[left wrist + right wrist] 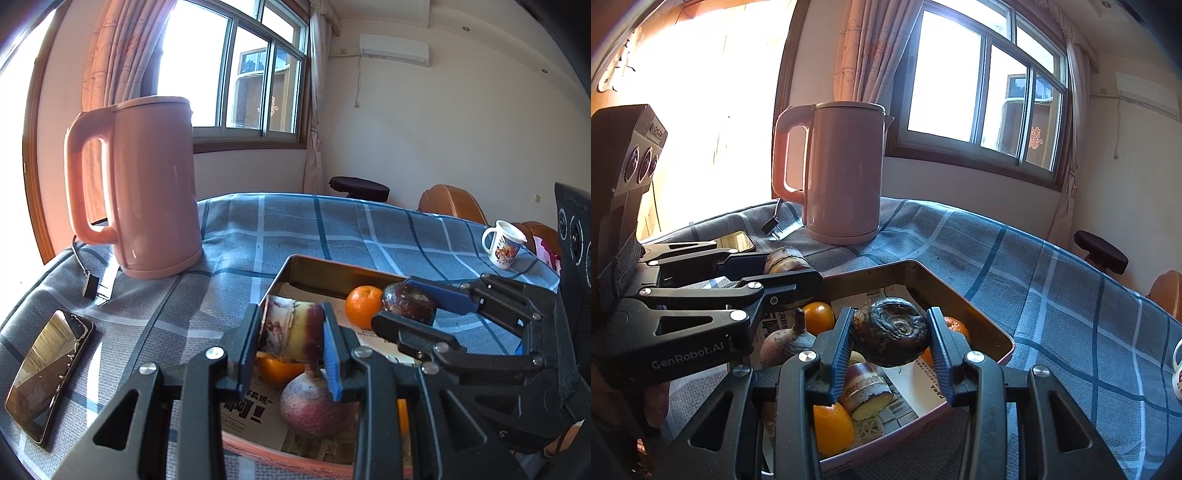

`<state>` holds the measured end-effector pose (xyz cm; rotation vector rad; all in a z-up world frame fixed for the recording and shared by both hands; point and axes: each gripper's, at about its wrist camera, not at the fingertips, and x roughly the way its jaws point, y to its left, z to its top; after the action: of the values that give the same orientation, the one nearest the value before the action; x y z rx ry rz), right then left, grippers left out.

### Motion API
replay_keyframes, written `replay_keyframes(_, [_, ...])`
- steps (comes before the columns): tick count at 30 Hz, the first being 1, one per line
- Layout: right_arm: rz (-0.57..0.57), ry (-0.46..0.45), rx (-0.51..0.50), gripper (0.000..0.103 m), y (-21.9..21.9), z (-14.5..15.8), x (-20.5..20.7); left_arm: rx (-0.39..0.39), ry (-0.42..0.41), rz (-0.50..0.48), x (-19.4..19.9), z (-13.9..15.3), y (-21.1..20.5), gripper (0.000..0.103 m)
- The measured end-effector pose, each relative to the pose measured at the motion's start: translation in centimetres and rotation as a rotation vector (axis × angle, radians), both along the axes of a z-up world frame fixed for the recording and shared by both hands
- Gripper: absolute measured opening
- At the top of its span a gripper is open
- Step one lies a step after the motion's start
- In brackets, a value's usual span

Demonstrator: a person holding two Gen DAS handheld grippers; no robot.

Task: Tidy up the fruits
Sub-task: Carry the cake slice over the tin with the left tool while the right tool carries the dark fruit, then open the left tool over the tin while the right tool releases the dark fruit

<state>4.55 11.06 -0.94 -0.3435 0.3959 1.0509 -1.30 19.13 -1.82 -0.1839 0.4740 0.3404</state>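
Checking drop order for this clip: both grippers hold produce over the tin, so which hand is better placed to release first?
Probably right. The right gripper holds its dark fruit well inside the tin; the left gripper holds the cane piece near the tin's edge.

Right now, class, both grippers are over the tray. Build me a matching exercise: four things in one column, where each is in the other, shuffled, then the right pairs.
Things
1. dark wrinkled round fruit
2. purple-and-yellow sugarcane piece
3. black smartphone
4. pink electric kettle

Places
A. flat on the checked cloth, beside the tray
B. between the left gripper's pads
C. upright on the cloth, near the window
D. between the right gripper's pads

Pairs: 1-D, 2-B, 3-A, 4-C
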Motion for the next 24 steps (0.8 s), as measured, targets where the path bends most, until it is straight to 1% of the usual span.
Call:
replay_keyframes(5, [0.000, 0.007, -0.009, 0.041, 0.1, -0.2, 0.0, 0.002, 0.008, -0.006, 0.2, 0.0, -0.1, 0.033])
replay_keyframes(10, [0.007, 0.040, -0.048, 0.041, 0.7, -0.7, 0.5, 0.007, 0.035, -0.021, 0.6, -0.3, -0.3, 0.033])
replay_keyframes(12, [0.019, 0.060, -0.068, 0.042, 1.0, -1.0, 0.7, 0.009, 0.041, -0.021, 0.7, -0.3, -0.4, 0.034])
replay_keyframes(15, [0.028, 0.065, -0.090, 0.042, 1.3, -1.2, 0.6, 0.009, 0.046, -0.015, 0.7, -0.4, -0.3, 0.036])
replay_keyframes(16, [0.033, 0.068, -0.097, 0.042, 1.4, -1.3, 0.5, 0.008, 0.047, -0.017, 0.7, -0.4, -0.3, 0.038])
replay_keyframes(17, [0.039, 0.071, -0.104, 0.043, 1.4, -1.3, 0.4, 0.008, 0.046, -0.018, 0.7, -0.4, -0.3, 0.042])
replay_keyframes(18, [0.039, 0.067, -0.105, 0.047, 1.4, -1.3, 0.3, 0.009, 0.042, -0.014, 0.6, -0.3, -0.3, 0.047])
replay_keyframes(19, [0.035, 0.058, -0.100, 0.051, 1.3, -1.3, 0.2, 0.012, 0.031, -0.009, 0.4, -0.3, -0.4, 0.058])
replay_keyframes(20, [0.032, 0.050, -0.093, 0.060, 1.2, -1.1, 0.0, 0.015, 0.018, -0.003, 0.2, -0.2, -0.5, 0.069])
replay_keyframes(21, [0.027, 0.041, -0.083, 0.067, 1.0, -1.0, -0.1, 0.019, 0.004, 0.005, -0.1, -0.1, -0.5, 0.073])
replay_keyframes(22, [0.020, 0.032, -0.071, 0.069, 0.7, -0.9, -0.2, 0.020, -0.007, 0.008, -0.3, 0.0, -0.6, 0.075])
replay_keyframes(24, [0.012, 0.028, -0.057, 0.069, 0.3, -0.7, -0.2, 0.017, -0.014, 0.004, -0.4, 0.2, -0.7, 0.076])
